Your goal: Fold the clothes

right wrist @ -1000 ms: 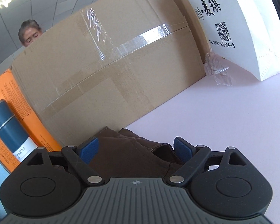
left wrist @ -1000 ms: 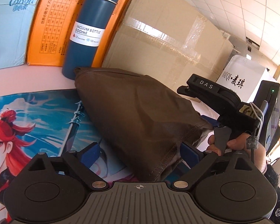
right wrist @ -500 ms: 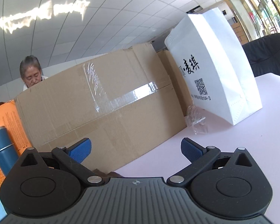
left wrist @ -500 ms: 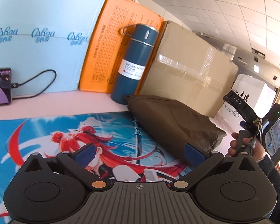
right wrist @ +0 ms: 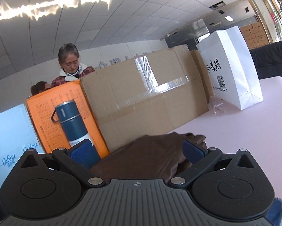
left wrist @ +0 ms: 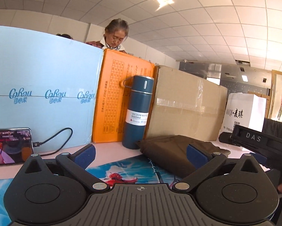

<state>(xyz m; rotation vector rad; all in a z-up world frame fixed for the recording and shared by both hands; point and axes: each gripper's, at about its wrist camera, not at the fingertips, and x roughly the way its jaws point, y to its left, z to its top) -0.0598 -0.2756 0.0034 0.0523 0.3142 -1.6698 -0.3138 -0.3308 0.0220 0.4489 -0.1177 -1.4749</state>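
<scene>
- The left gripper (left wrist: 141, 153) has its jaws apart and holds nothing.
- The right gripper (right wrist: 136, 149) is also spread, empty.
- The folded brown garment (left wrist: 171, 151) lies on the table (right wrist: 244, 131), beside the bottle (left wrist: 138, 113), before the taped-closed carton (left wrist: 186, 105).

Black left gripper (left wrist: 141, 155) with blue pads (left wrist: 85, 153), silver screws.

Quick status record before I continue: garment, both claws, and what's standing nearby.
garment: brown folded cloth lying on the table, partly on the printed anime mat
left claw: open, empty
right claw: open, empty, cloth just ahead
nearby: dark blue vacuum bottle upright beside the cloth; taped cardboard box behind it
</scene>
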